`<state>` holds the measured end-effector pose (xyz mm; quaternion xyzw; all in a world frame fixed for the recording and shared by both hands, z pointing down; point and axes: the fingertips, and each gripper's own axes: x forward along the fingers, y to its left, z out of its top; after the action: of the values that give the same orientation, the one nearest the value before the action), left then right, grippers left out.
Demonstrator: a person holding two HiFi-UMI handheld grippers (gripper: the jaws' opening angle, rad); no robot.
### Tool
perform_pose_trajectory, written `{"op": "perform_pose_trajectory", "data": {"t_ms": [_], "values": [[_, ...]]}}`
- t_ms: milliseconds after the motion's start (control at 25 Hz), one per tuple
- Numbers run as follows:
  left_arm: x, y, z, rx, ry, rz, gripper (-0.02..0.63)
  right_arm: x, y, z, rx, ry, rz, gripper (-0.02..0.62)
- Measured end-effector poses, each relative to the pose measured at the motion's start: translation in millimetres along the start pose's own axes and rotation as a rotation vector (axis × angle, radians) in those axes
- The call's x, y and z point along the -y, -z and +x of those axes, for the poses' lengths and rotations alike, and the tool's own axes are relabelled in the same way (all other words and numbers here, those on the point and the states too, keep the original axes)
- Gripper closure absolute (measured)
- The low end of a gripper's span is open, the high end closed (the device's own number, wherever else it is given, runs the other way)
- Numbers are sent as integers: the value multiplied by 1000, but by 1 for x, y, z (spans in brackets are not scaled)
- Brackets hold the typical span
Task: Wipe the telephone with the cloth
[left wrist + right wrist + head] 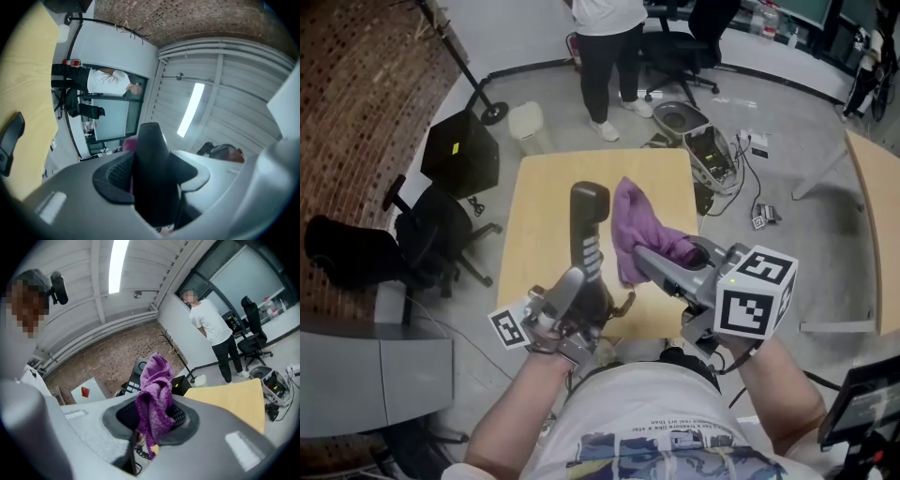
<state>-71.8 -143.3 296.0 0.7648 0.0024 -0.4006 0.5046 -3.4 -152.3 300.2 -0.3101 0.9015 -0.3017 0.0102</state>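
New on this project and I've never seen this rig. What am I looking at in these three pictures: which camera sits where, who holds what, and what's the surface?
There is no robot arm here. A person carries two hand-held two-jaw grippers. The head view comes from a camera on the person's head, looking steeply down. The left and right gripper views come from wide-angle cameras riding on each gripper and looking along its jaws, which is why they look curved.

The left gripper is shut on a black telephone handset, held up over a wooden table. The right gripper is shut on a purple cloth, which is bunched between its jaws in its own view. It holds the cloth beside the handset, and the two appear to touch. The marker cubes belong to the grippers. Another person stands beyond the table.
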Motion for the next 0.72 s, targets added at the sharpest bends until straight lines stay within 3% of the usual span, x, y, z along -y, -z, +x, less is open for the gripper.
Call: {"op": "perform_pose_trajectory", "data": {"t_ms": [120, 720], "values": [[-1, 0, 0, 10, 5, 4, 356, -8, 7, 9, -7, -33, 52, 511], [-4, -29, -10, 76, 24, -6, 356, -38, 64, 15, -141, -75, 68, 511]]}}
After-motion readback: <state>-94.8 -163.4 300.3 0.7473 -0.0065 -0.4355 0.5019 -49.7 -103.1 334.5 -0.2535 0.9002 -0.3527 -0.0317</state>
